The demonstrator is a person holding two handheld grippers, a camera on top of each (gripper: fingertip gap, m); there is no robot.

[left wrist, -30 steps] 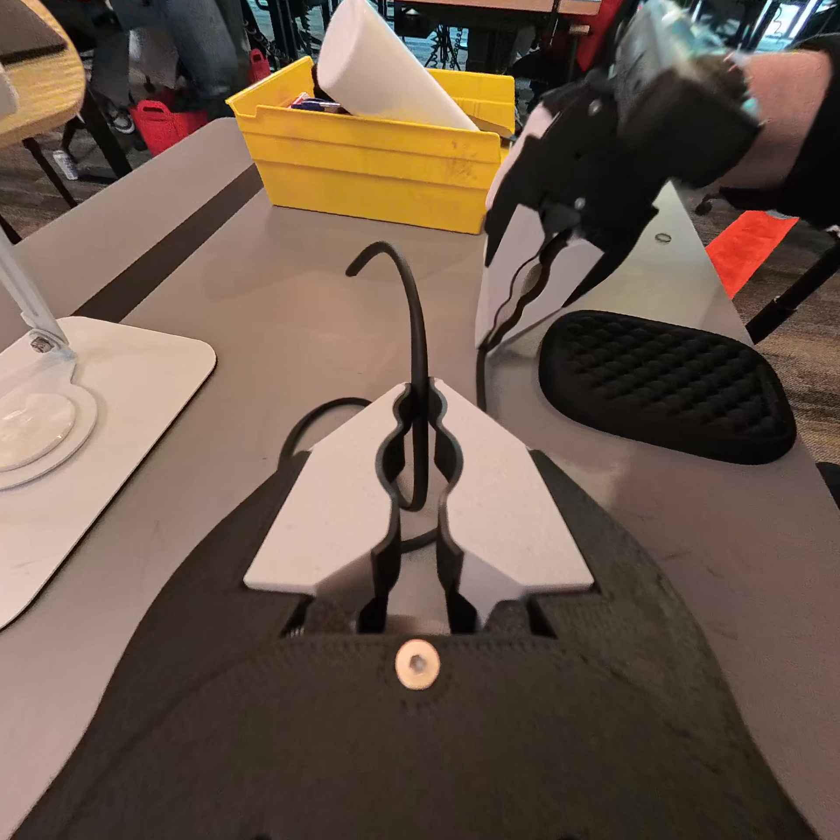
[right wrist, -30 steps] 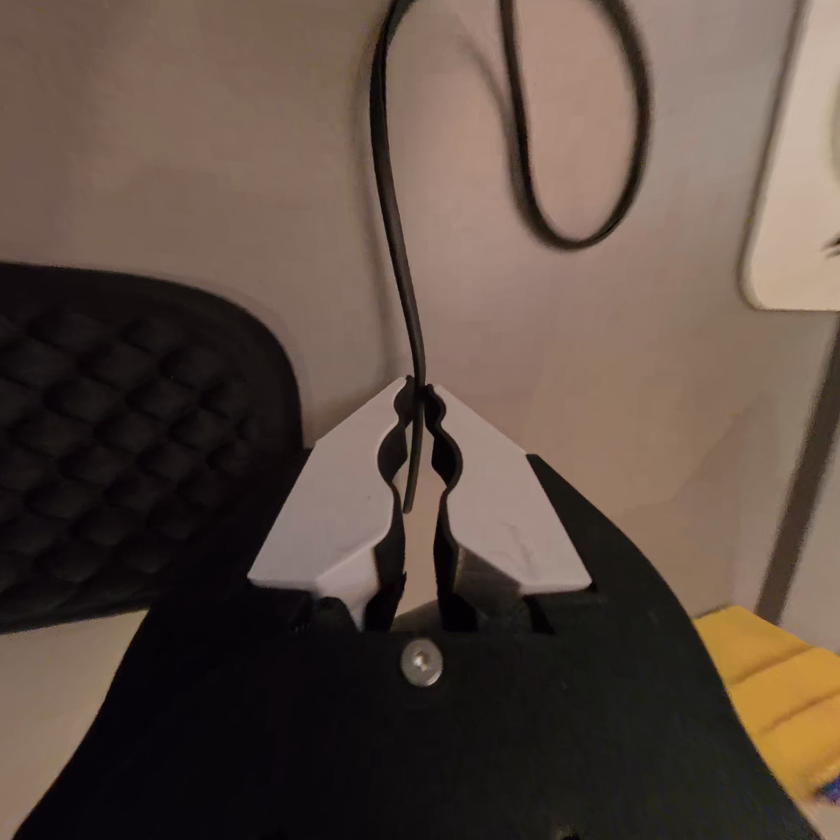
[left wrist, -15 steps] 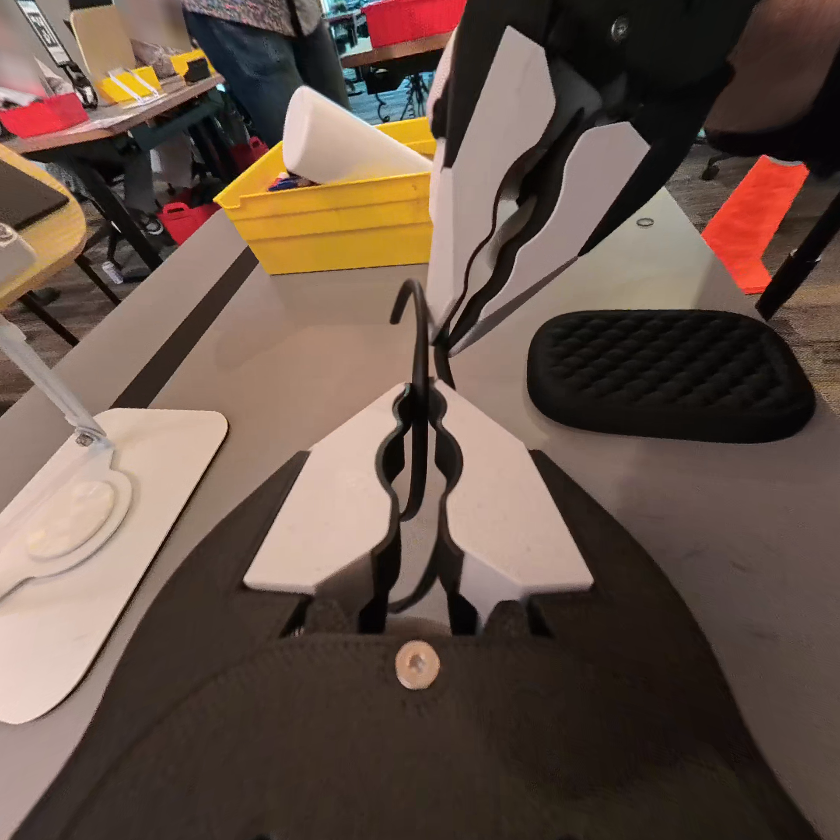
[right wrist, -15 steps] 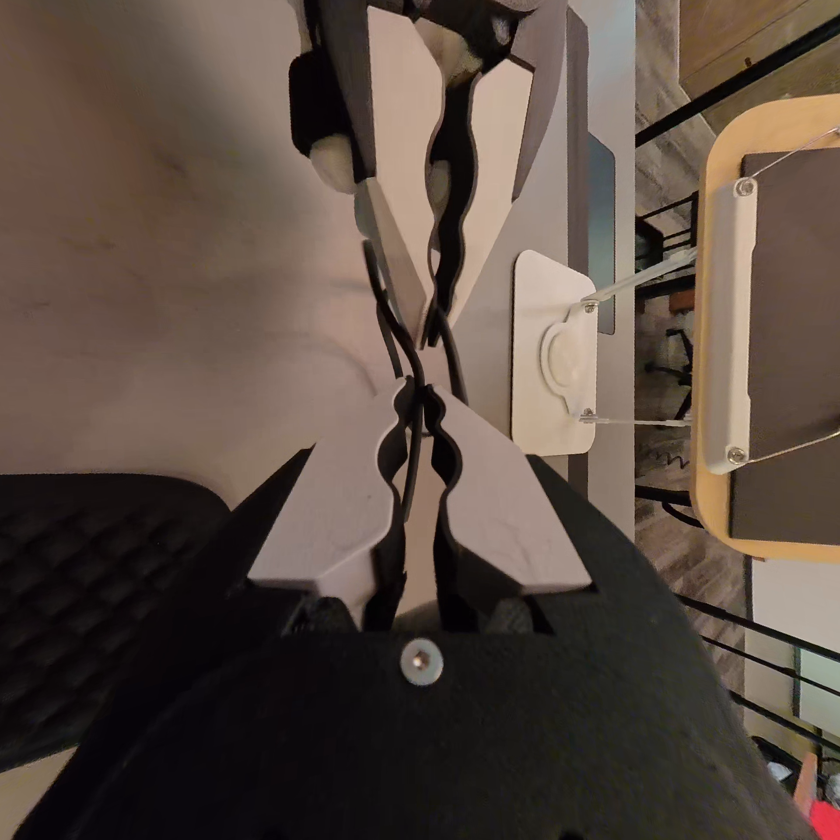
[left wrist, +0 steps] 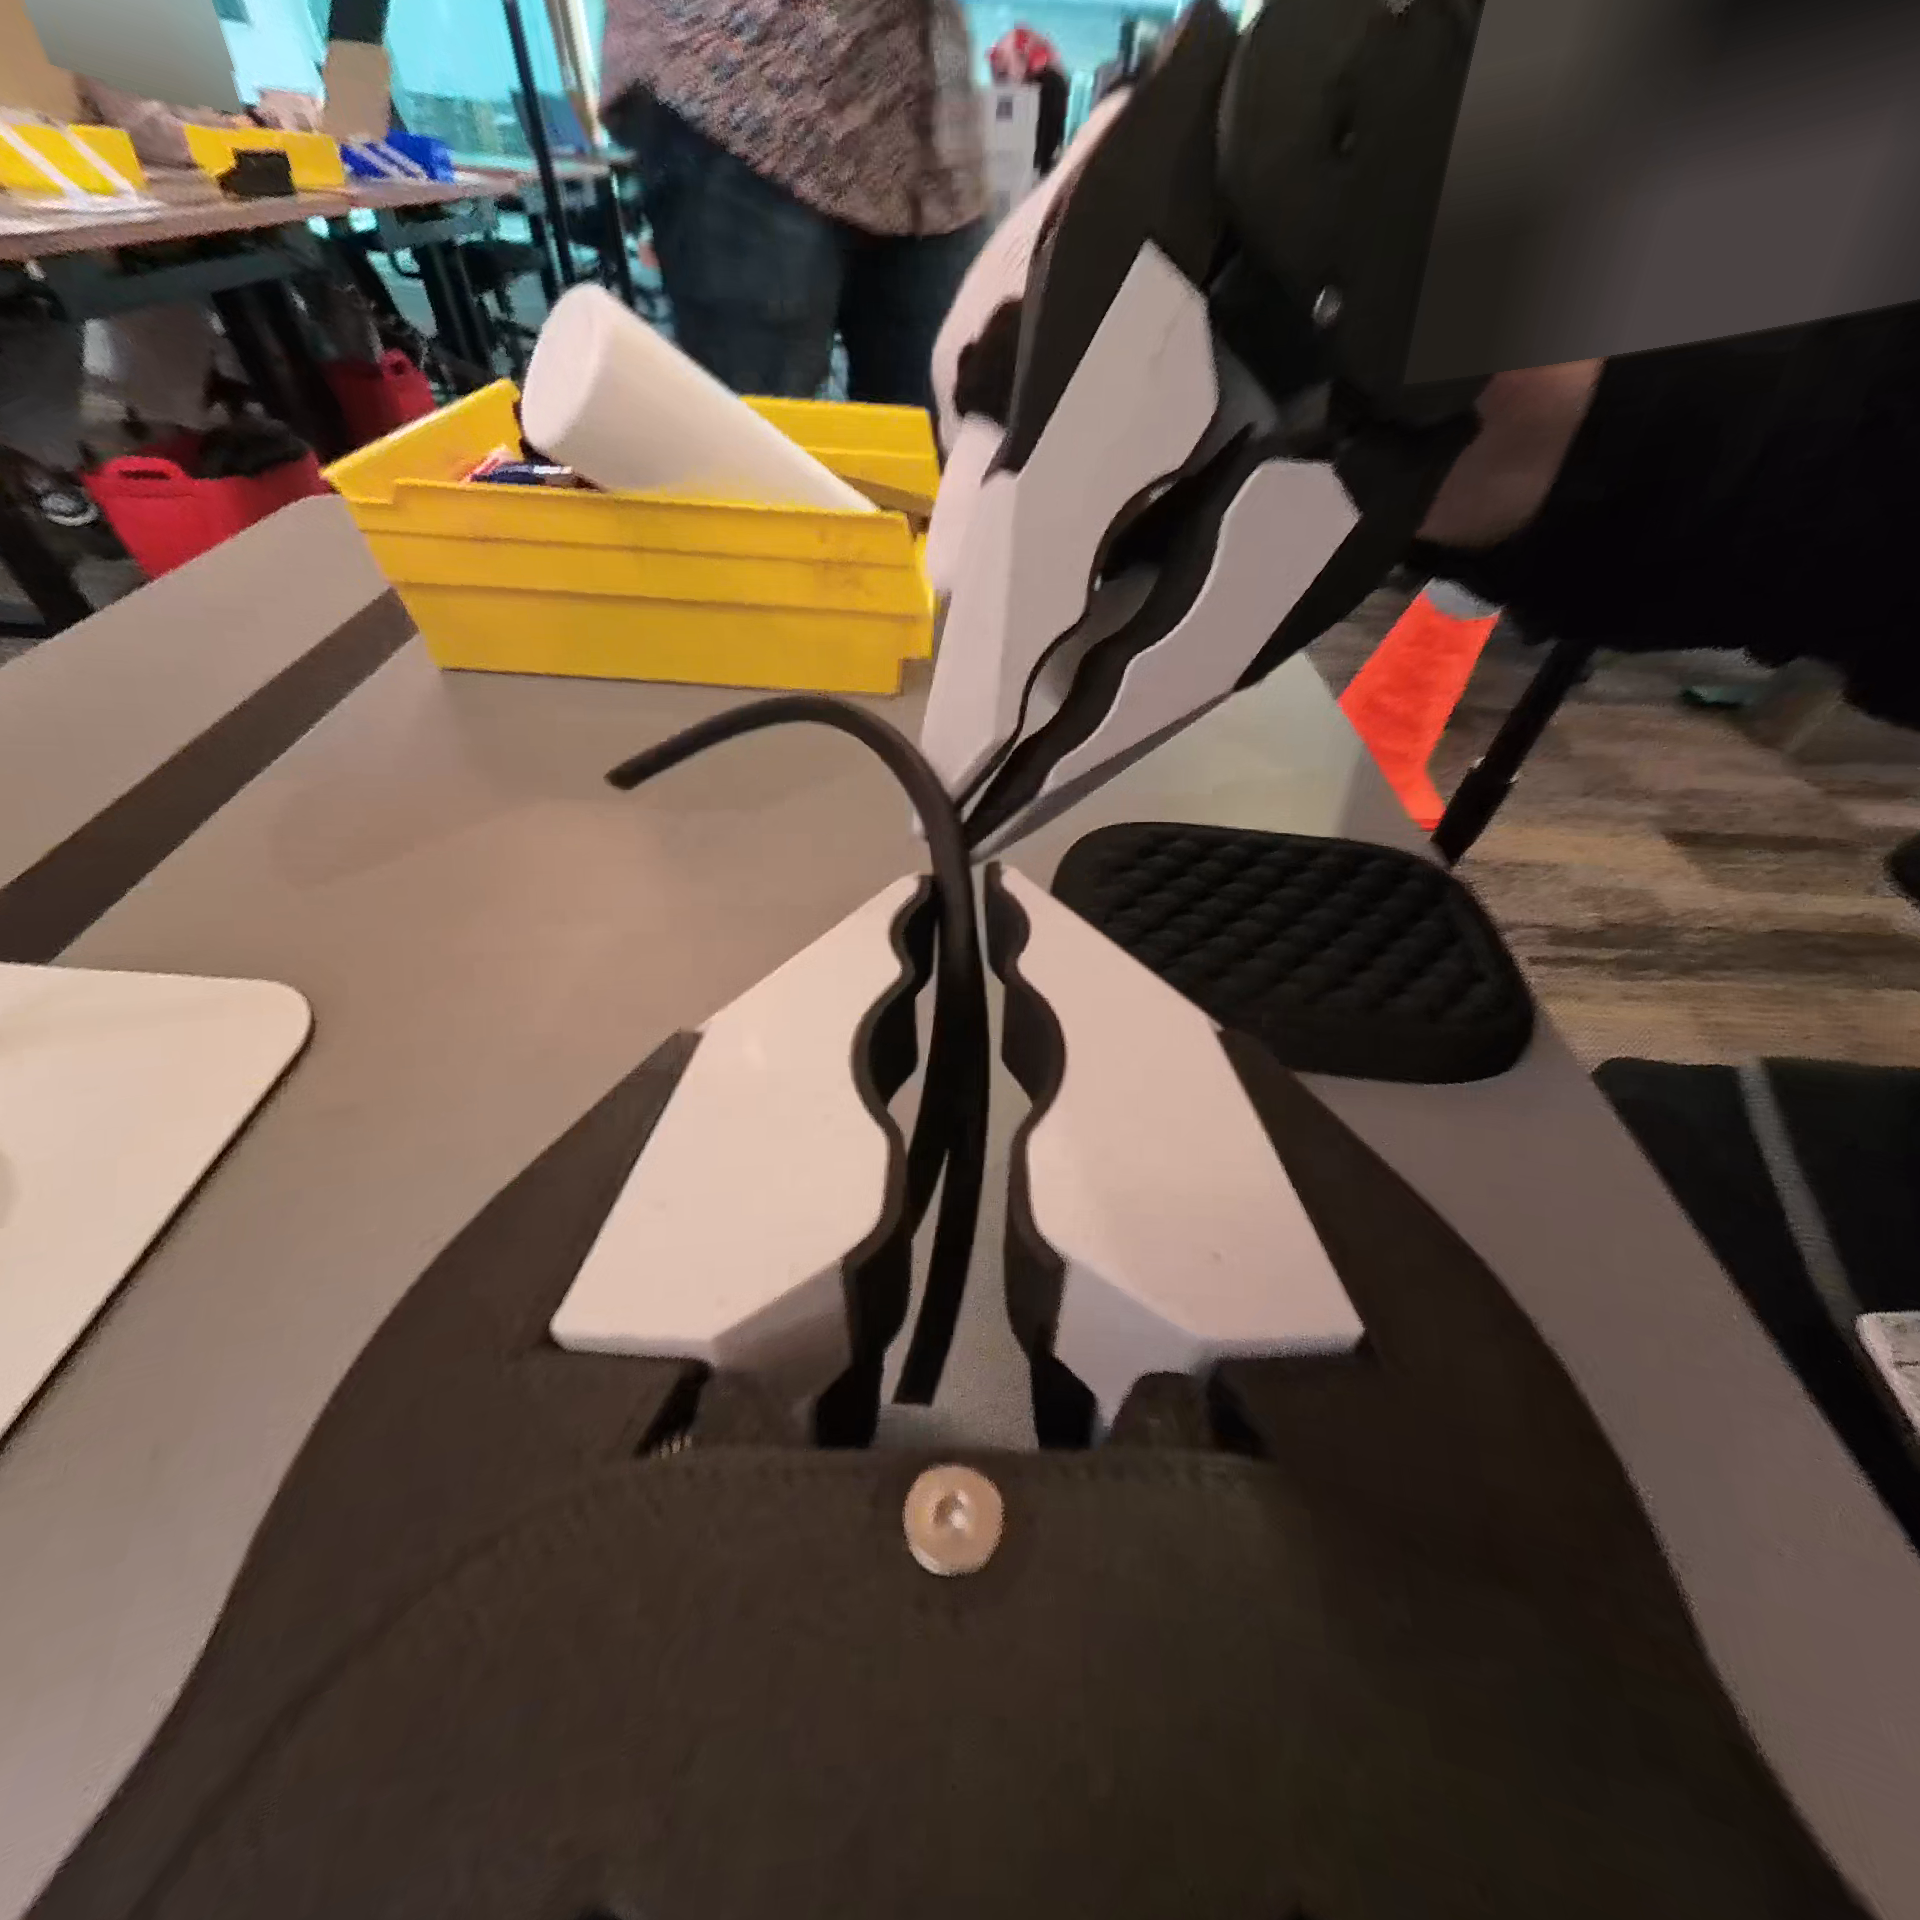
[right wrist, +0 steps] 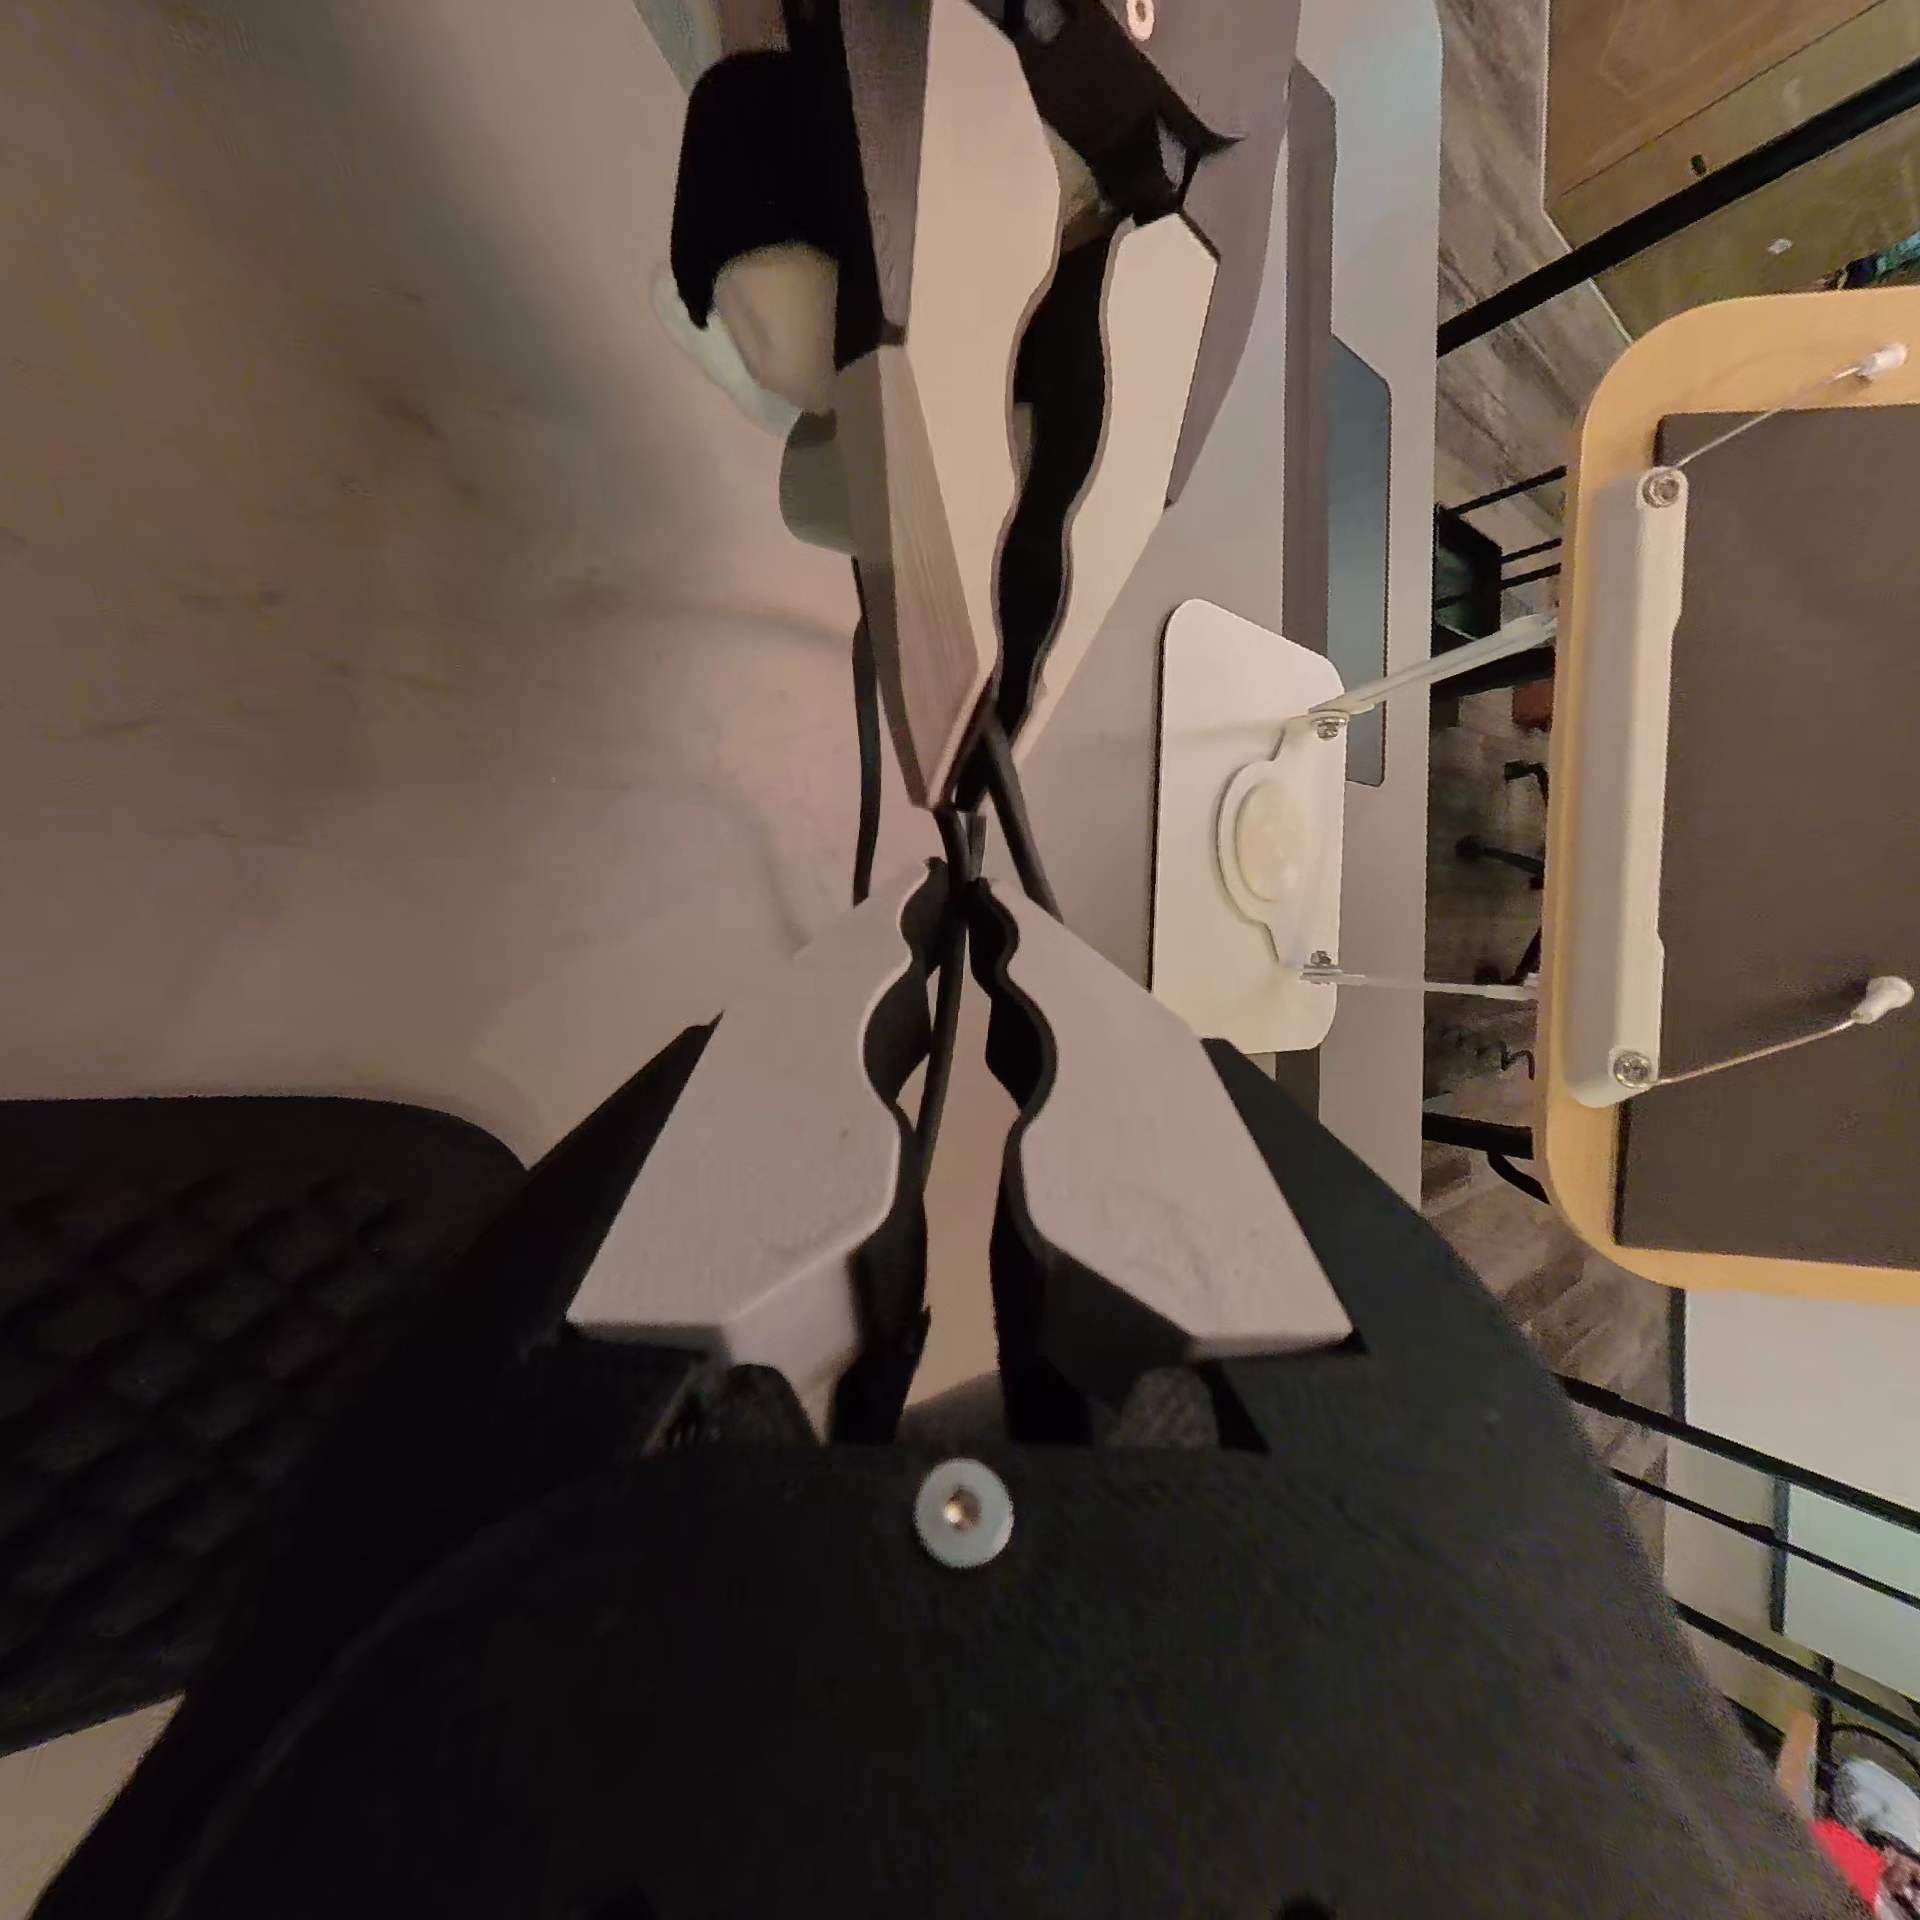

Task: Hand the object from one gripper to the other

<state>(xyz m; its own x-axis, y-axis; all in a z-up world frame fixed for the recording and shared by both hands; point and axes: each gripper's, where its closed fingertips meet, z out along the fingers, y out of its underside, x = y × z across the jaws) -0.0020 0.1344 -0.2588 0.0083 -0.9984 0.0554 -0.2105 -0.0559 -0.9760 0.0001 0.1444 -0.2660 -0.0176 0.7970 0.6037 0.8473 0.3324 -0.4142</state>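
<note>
A thin black cable (left wrist: 940, 1039) runs up between my left gripper's (left wrist: 958, 881) white fingers, which are shut on it. Its free end curls left above the tips. My right gripper (left wrist: 971, 821) comes down from the upper right, tip to tip with the left, and pinches the same cable just above the left tips. In the right wrist view the right gripper (right wrist: 961, 881) is shut on the cable (right wrist: 940, 1039), and the left gripper (right wrist: 961, 769) points down at it from the top. Both are held above the grey table (left wrist: 468, 883).
A yellow bin (left wrist: 644, 592) with a white roll (left wrist: 665, 436) stands at the table's back. A black textured pad (left wrist: 1288, 956) lies to the right, a white base plate (left wrist: 104, 1091) to the left. A person (left wrist: 810, 156) stands behind the table. Left and right tips are no more than a few centimetres apart.
My right gripper has swung in from the right and met the left gripper's tips. Both have risen and the cable's loop has come off the table. The cable's free end now bends left.
</note>
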